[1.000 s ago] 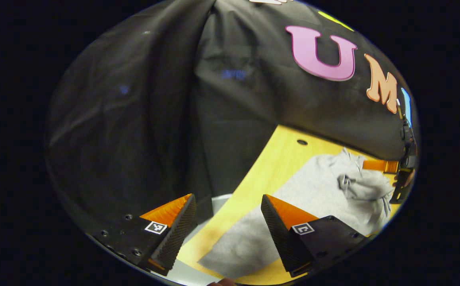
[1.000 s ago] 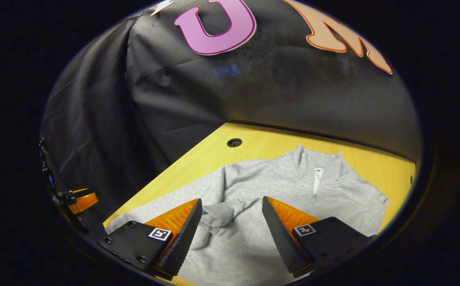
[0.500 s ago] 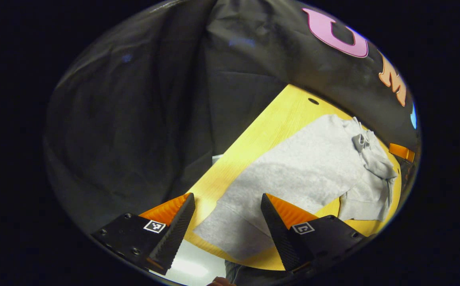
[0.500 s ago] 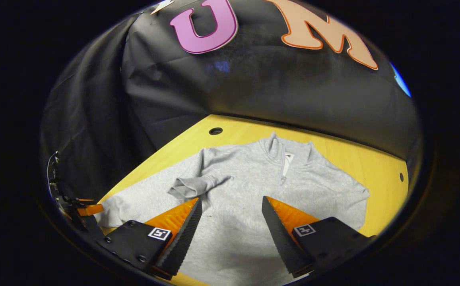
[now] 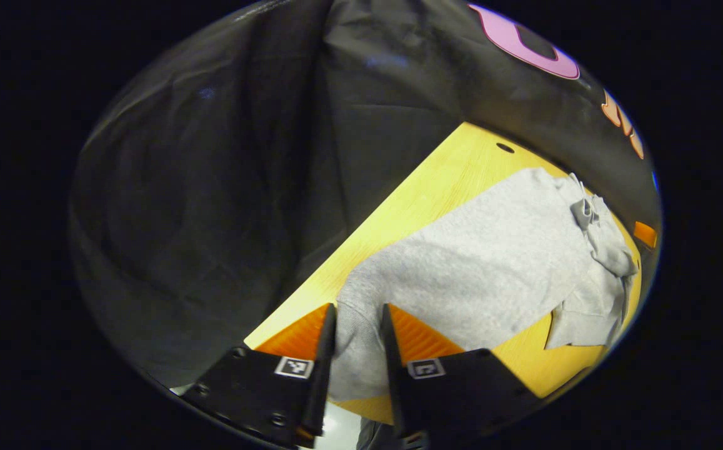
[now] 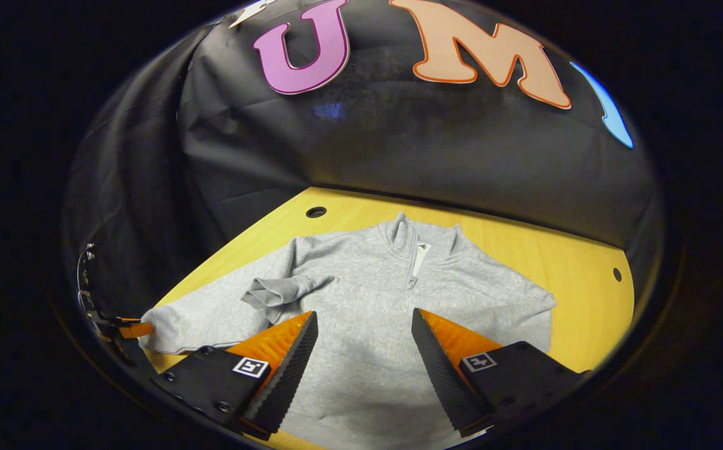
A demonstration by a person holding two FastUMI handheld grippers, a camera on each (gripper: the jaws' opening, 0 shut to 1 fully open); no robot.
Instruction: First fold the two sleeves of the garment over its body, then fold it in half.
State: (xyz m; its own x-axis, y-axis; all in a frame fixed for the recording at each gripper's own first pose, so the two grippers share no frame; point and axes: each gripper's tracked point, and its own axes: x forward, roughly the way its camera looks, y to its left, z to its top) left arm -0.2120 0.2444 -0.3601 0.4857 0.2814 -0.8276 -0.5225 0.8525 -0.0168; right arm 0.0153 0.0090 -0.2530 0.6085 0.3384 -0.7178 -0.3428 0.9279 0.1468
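A grey quarter-zip sweatshirt lies flat on the yellow wooden tabletop, collar toward the black cloth wall, and takes up the middle and lower part of the right gripper view. One sleeve is folded in over the chest, its cuff bunched at centre left of that frame. The other sleeve end stretches out toward the lower left edge, where the left gripper shows small and far off, right against the cuff.

In the left gripper view, the left gripper sits at the bottom centre with its fingers drawn close together on that grey cuff; cloth fills the narrow gap between them and both fingers press on it. From there the sweatshirt runs diagonally to the upper right, with the folded sleeve heaped at the far right edge. A round hole in the tabletop lies beyond the garment.

The right gripper hangs above the sweatshirt's lower body at the bottom centre of its own view, fingers spread wide apart with nothing between them.
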